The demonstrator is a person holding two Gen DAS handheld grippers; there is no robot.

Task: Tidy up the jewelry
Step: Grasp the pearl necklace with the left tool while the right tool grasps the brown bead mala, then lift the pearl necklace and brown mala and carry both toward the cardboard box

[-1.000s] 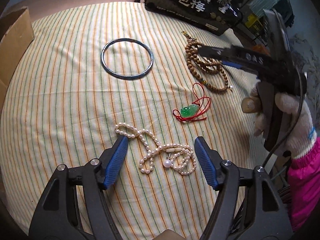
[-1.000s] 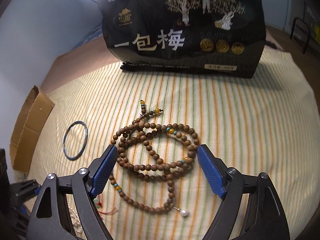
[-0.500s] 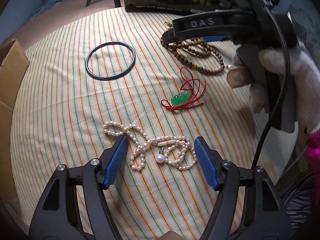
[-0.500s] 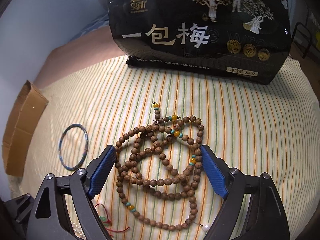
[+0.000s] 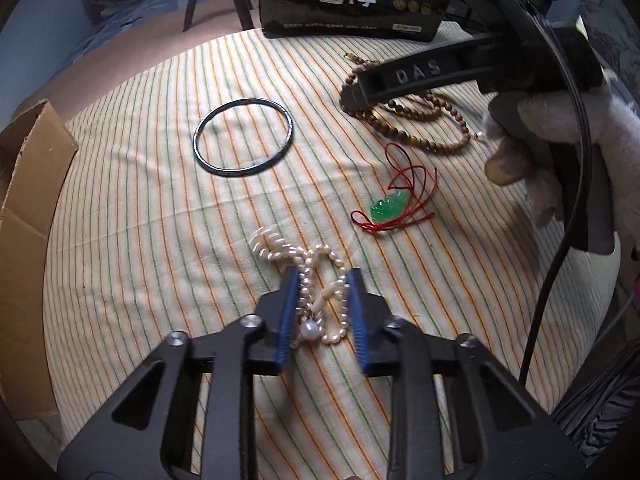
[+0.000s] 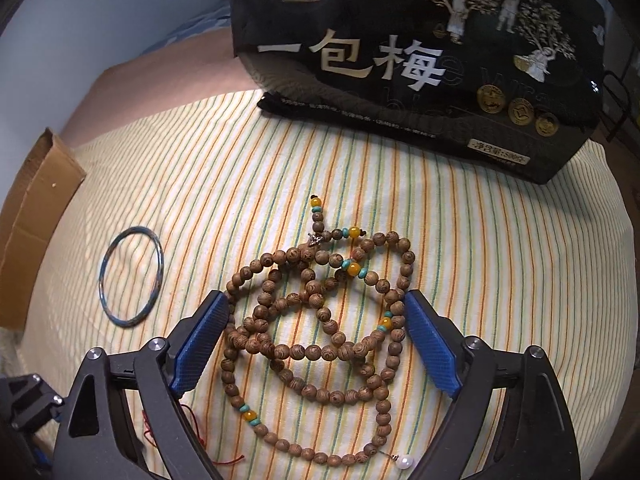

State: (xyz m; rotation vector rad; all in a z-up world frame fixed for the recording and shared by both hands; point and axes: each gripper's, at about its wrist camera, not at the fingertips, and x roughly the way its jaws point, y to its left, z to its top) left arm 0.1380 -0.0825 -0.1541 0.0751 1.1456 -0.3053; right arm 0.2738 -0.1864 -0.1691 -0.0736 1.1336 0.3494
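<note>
Pearl necklace [image 5: 308,280] — bunched between the closing jaws of the left gripper [image 5: 322,312], nearest of all to it. Wooden bead strand [image 6: 320,320] — beyond, framed by the widening, empty right gripper [image 6: 316,344]. Bangle [image 5: 243,137], jade pendant [image 5: 389,207] untouched. Sorting barely begun.

The left gripper [image 5: 322,304] points steeply down, its jaws closing with the bunched pearl necklace [image 5: 316,280] between the blue pads [image 5: 289,312], which press against the beads on both sides. The right gripper [image 6: 316,344] also tilts steeply down, its jaws opening wide and straddling the wooden bead necklace [image 6: 320,320] without squeezing it. A gloved hand [image 5: 560,152] grips the right gripper's handle, a pink sleeve just showing at the frame edge.
</note>
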